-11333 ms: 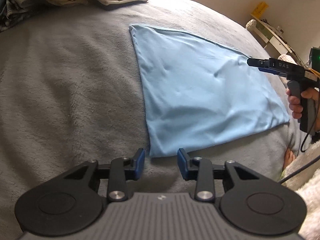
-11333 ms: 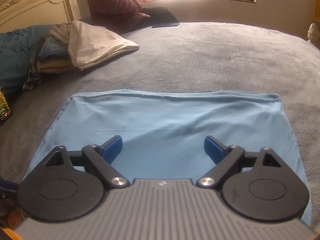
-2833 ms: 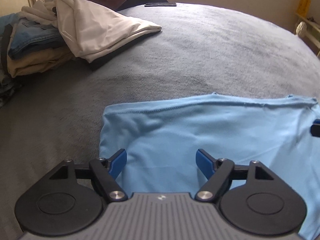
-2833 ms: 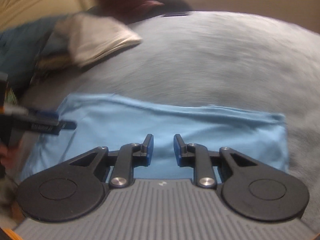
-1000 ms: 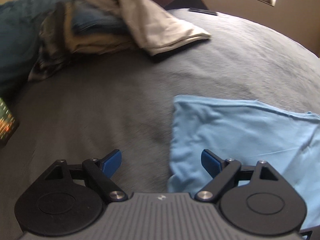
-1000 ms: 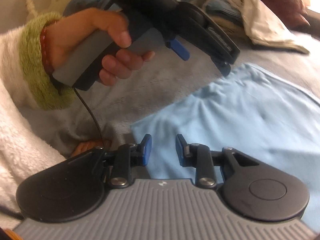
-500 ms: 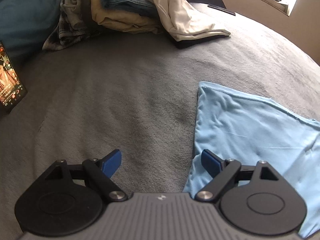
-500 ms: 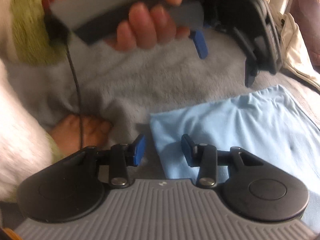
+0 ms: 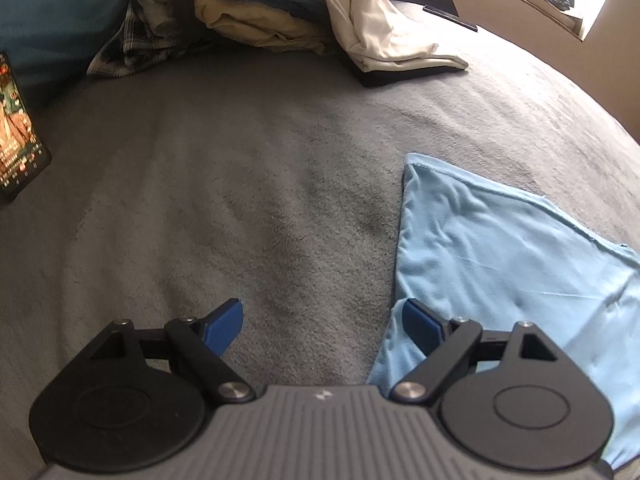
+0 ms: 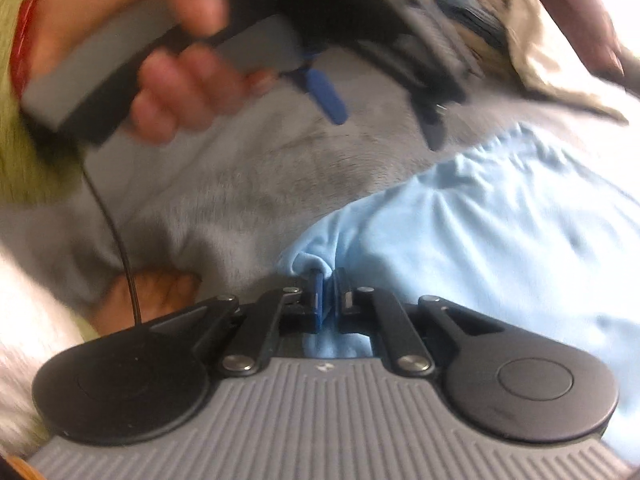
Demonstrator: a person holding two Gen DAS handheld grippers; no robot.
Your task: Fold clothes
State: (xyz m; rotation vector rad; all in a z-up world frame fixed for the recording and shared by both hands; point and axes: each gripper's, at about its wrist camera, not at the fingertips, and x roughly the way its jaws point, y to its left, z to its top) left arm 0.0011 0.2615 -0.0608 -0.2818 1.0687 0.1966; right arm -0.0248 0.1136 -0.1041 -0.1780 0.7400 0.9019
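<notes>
At the bed's (image 9: pixel 280 152) near edge, your right gripper (image 10: pixel 326 284) pinches the blue cloth's (image 10: pixel 500 232) corner; your left gripper (image 9: pixel 322 318) is spread wide.

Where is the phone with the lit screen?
In the left wrist view the phone lies at the far left edge on the grey blanket, below the clothes pile.

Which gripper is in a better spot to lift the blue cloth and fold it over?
The right gripper: it is already shut on a corner of the light blue cloth. The left gripper is open above the grey blanket, holding nothing.
</notes>
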